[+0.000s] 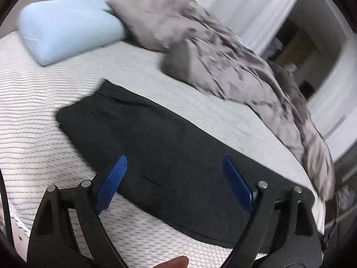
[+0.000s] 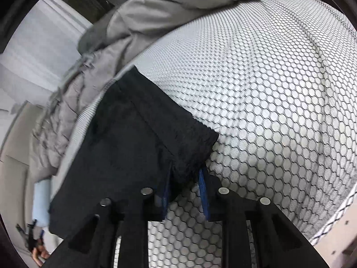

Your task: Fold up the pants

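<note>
The black pants (image 1: pixel 156 138) lie flat in a long strip across the white honeycomb-patterned mattress (image 1: pixel 44 122). My left gripper (image 1: pixel 174 157) hovers over them, its blue pads spread wide with nothing between them. In the right wrist view an end of the pants (image 2: pixel 125 145) is bunched up near the mattress (image 2: pixel 279 111) edge. My right gripper (image 2: pixel 185 169) is shut on that bunched corner, with cloth filling the gap between its blue pads (image 2: pixel 204 192). The fingertips are hidden under the fabric.
A crumpled grey duvet (image 1: pixel 212 51) lies along the far side of the bed (image 2: pixel 156 11), close to the pants. A light blue pillow (image 1: pixel 67 29) sits at the head end. White curtains (image 1: pixel 234 0) hang behind. A fingertip (image 1: pixel 174 262) shows at the bottom edge.
</note>
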Available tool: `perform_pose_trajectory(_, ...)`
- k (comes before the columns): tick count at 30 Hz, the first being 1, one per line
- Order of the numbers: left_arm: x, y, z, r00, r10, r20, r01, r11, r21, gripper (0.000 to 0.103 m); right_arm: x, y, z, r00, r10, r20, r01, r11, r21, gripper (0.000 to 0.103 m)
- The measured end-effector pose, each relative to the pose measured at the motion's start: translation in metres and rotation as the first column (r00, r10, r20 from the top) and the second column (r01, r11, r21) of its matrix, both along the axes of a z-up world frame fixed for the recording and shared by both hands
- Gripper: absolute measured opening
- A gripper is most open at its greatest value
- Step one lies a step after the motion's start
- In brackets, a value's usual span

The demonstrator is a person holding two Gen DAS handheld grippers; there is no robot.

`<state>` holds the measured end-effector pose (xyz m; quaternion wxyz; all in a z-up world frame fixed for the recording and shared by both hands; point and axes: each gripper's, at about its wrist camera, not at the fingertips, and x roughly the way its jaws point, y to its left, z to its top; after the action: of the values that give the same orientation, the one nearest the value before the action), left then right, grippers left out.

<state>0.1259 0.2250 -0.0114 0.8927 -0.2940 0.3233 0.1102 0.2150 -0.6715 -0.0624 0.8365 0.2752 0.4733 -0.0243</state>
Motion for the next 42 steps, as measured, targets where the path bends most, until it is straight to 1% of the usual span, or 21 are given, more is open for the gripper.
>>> perform_pose_trajectory(1, 0.008, -0.01, 0.0, 1.0, -0.029, -0.001, 0.029, 1.0, -0.003, 0.086, -0.001, 0.003, 0.008, 1.0, -0.005, 0.007, 0.005, 0.998, -0.065, 0.032)
perform_pose_trajectory(2, 0.01, -0.019, 0.0, 0.999, -0.049, 0.0, 0.049, 0.999, 0.0, 0.087, -0.002, 0.005, 0.014, 1.0, -0.02, 0.016, 0.022, 0.994, -0.109, 0.047)
perform_pose_trajectory(3, 0.013, -0.03, 0.001, 0.997, -0.074, -0.003, 0.074, 0.997, 0.008, 0.087, -0.006, 0.003, 0.02, 0.998, -0.05, 0.044, 0.055, 0.989, -0.135, 0.055)
perform_pose_trajectory(6, 0.021, -0.071, 0.002, 0.983, -0.185, -0.019, 0.185, 0.982, 0.037, 0.094, -0.012, -0.006, 0.04, 0.977, -0.11, 0.181, 0.118, 0.992, -0.034, 0.057)
perform_pose_trajectory(8, 0.022, -0.104, 0.003, 0.967, -0.256, -0.015, 0.256, 0.964, 0.068, 0.102, -0.004, 0.0, 0.044, 0.974, -0.092, 0.208, 0.09, 0.996, 0.017, 0.062)
perform_pose_trajectory(10, 0.027, -0.141, 0.001, 0.939, -0.343, -0.023, 0.344, 0.934, 0.097, 0.102, 0.015, 0.013, 0.05, 0.977, -0.021, 0.213, 0.023, 1.0, -0.004, 0.065)
perform_pose_trajectory(14, 0.036, -0.207, -0.015, 0.872, -0.482, -0.083, 0.489, 0.862, 0.13, 0.102, 0.066, 0.045, 0.053, 0.979, 0.12, 0.162, -0.108, 0.99, -0.086, 0.072)
perform_pose_trajectory(15, 0.037, -0.226, -0.02, 0.843, -0.528, -0.104, 0.538, 0.833, 0.131, 0.102, 0.07, 0.049, 0.051, 0.977, 0.156, 0.149, -0.14, 0.984, -0.113, 0.076)
perform_pose_trajectory(17, 0.037, -0.246, -0.025, 0.813, -0.57, -0.114, 0.581, 0.803, 0.132, 0.102, 0.096, 0.055, 0.049, 0.972, 0.208, 0.108, -0.18, 0.959, -0.219, 0.079)
perform_pose_trajectory(20, 0.032, -0.283, -0.032, 0.738, -0.662, -0.132, 0.675, 0.722, 0.151, 0.102, 0.126, 0.06, 0.045, 0.967, 0.242, 0.077, -0.203, 0.921, -0.332, 0.081)
perform_pose_trajectory(23, 0.03, -0.308, -0.031, 0.669, -0.736, -0.105, 0.74, 0.646, 0.188, 0.102, 0.154, 0.061, 0.035, 0.962, 0.27, 0.035, -0.248, 0.922, -0.297, 0.081)
perform_pose_trajectory(26, 0.039, -0.327, -0.027, 0.664, -0.744, -0.078, 0.744, 0.647, 0.165, 0.102, 0.181, 0.078, 0.022, 0.952, 0.304, -0.025, -0.292, 0.887, -0.356, 0.08)
perform_pose_trajectory(29, 0.055, -0.348, -0.03, 0.661, -0.742, -0.109, 0.749, 0.645, 0.153, 0.102, 0.192, 0.089, 0.013, 0.941, 0.327, -0.09, -0.335, 0.857, -0.392, 0.051)
perform_pose_trajectory(31, 0.065, -0.364, -0.04, 0.655, -0.73, -0.193, 0.755, 0.626, 0.194, 0.102, 0.187, 0.09, 0.021, 0.94, 0.339, -0.051, -0.33, 0.854, -0.402, 0.045)
perform_pose_trajectory(32, 0.066, -0.372, -0.046, 0.646, -0.729, -0.226, 0.763, 0.611, 0.21, 0.102, 0.185, 0.09, 0.027, 0.938, 0.345, -0.021, -0.324, 0.855, -0.405, 0.044)
perform_pose_trajectory(34, 0.064, -0.386, -0.066, 0.603, -0.73, -0.321, 0.797, 0.557, 0.233, 0.102, 0.185, 0.083, 0.038, 0.945, 0.326, 0.021, -0.291, 0.869, -0.401, 0.044)
perform_pose_trajectory(36, 0.05, -0.395, -0.075, 0.607, -0.715, -0.347, 0.793, 0.517, 0.321, 0.102, 0.191, 0.076, 0.034, 0.955, 0.297, 0.018, -0.264, 0.873, -0.409, 0.048)
perform_pose_trajectory(37, 0.047, -0.396, -0.073, 0.605, -0.718, -0.343, 0.793, 0.51, 0.332, 0.102, 0.199, 0.073, 0.024, 0.963, 0.27, -0.011, -0.249, 0.873, -0.42, 0.052)
perform_pose_trajectory(38, 0.045, -0.394, -0.072, 0.602, -0.725, -0.335, 0.796, 0.514, 0.32, 0.102, 0.203, 0.07, 0.015, 0.967, 0.252, -0.038, -0.244, 0.873, -0.422, 0.061)
perform_pose_trajectory(40, 0.046, -0.383, -0.062, 0.591, -0.752, -0.291, 0.806, 0.54, 0.241, 0.102, 0.205, 0.064, 0.001, 0.974, 0.208, -0.09, -0.227, 0.893, -0.389, 0.063)
perform_pose_trajectory(42, 0.046, -0.369, -0.049, 0.616, -0.756, -0.222, 0.788, 0.581, 0.205, 0.102, 0.189, 0.06, 0.012, 0.982, 0.186, -0.041, -0.189, 0.917, -0.351, 0.075)
